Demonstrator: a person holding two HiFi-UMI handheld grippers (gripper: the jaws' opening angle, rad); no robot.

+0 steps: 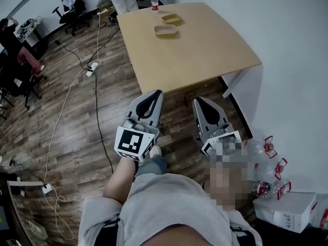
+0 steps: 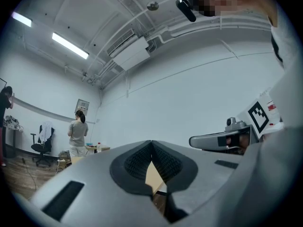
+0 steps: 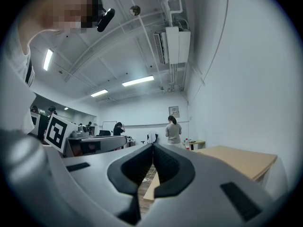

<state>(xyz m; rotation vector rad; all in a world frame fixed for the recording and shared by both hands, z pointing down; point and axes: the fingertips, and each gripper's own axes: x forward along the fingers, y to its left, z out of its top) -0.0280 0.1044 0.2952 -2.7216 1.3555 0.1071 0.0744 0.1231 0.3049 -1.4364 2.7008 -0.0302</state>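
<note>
The left tongs (image 1: pixel 155 95) and right tongs (image 1: pixel 199 103) sit side by side at the centre of the frame, each with its jaws pressed together at the tips and gripping nothing. Both hang over the wooden floor (image 1: pixel 77 117), near the front edge of the bench (image 1: pixel 205 55). Toward the top centre, on the bench's far end, lie two shallow trays (image 1: pixel 166 31) and a bottle (image 1: pixel 154 1), well apart from both tongs.

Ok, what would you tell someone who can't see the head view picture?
The left gripper and right gripper, both shut and empty, point across a wooden floor toward a tan table. At its far end are a shallow tray, a second tray and a bottle.
</note>
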